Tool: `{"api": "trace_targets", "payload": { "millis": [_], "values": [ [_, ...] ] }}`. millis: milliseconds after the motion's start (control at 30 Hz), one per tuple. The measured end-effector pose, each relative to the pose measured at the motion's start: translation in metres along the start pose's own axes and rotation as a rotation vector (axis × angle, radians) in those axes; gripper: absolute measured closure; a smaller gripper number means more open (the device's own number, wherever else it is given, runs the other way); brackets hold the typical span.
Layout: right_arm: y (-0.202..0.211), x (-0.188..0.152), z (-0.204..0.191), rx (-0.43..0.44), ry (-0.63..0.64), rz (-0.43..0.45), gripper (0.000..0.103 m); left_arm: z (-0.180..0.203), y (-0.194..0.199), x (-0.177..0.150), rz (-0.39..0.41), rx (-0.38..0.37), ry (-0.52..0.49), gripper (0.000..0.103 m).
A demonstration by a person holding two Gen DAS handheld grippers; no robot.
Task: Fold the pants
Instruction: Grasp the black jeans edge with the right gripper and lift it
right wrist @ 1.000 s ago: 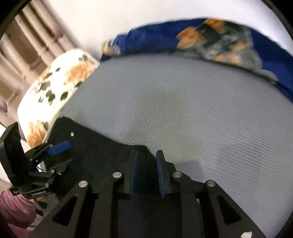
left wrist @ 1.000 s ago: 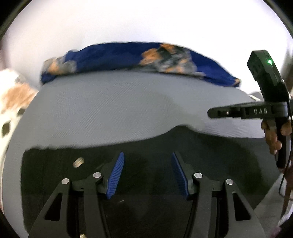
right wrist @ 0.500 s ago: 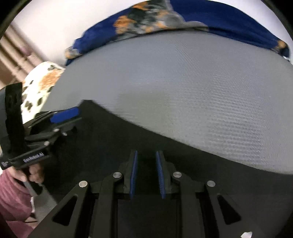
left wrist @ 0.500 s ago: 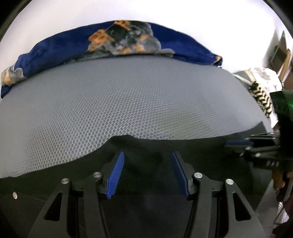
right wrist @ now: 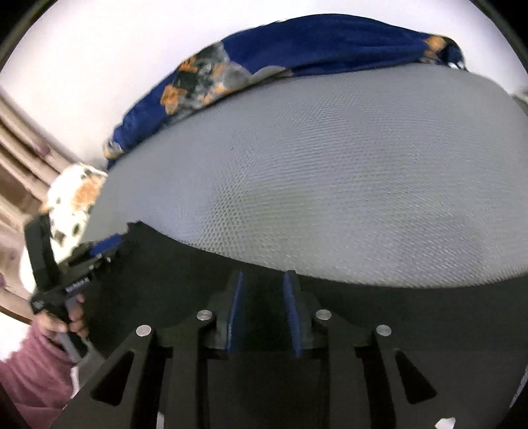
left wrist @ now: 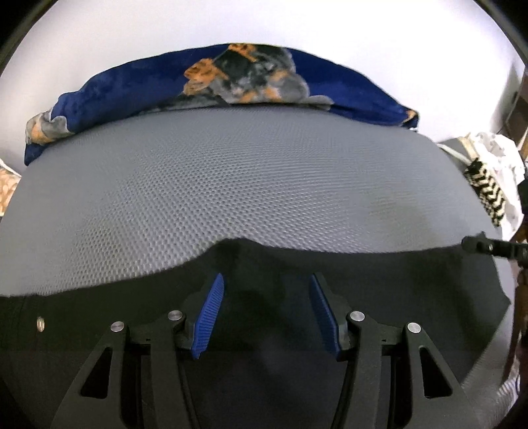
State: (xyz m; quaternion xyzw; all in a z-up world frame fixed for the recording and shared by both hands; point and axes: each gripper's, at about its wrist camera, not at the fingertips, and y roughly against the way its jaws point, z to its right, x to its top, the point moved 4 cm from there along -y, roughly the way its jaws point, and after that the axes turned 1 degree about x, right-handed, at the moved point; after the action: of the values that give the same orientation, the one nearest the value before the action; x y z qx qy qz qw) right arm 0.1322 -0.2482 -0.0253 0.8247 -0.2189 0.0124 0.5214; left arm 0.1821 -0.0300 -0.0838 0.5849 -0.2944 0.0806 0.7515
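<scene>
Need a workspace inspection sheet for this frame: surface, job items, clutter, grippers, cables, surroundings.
Surface: grey mesh-textured bed cover, mostly bare.
Job's things: black pants spread along the near edge; metal button at the left end.
Clutter: blue patterned blanket bunched along the far edge; white and orange spotted cushion off the left corner.
Grippers: left gripper open above the pants, fabric not pinched. Right gripper jaws opening, pants beneath them.
Cables: nothing seen.
Surroundings: white wall; black-and-white patterned cloth at right.
</scene>
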Motion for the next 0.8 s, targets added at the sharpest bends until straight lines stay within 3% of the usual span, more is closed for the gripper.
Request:
{"api": "trace_targets", "payload": {
  "millis": [133, 233, 467, 633, 800],
  "values": [
    [0.041, -0.008, 0.059, 0.069, -0.111, -0.012, 0.077, 0.014, 0.016, -0.017, -0.012, -0.052, 0.006, 0.048],
    [0.067, -0.019, 0.102, 0.069, -0.197, -0.001, 0.076, 0.029, 0.019, -0.03, -0.034, -0.077, -0.017, 0.048],
    [0.122, -0.061, 0.198, -0.001, -0.338, -0.008, 0.076, 0.073, 0.011, -0.044, -0.093, -0.104, -0.076, 0.048],
    [0.133, -0.087, 0.238, 0.021, -0.402, -0.023, 0.076, 0.109, 0.003, -0.042, -0.112, -0.136, -0.113, 0.048],
    [0.134, -0.101, 0.251, 0.098, -0.419, -0.024, 0.076, 0.144, -0.005, -0.04, -0.129, -0.16, -0.171, 0.048]
  ]
}}
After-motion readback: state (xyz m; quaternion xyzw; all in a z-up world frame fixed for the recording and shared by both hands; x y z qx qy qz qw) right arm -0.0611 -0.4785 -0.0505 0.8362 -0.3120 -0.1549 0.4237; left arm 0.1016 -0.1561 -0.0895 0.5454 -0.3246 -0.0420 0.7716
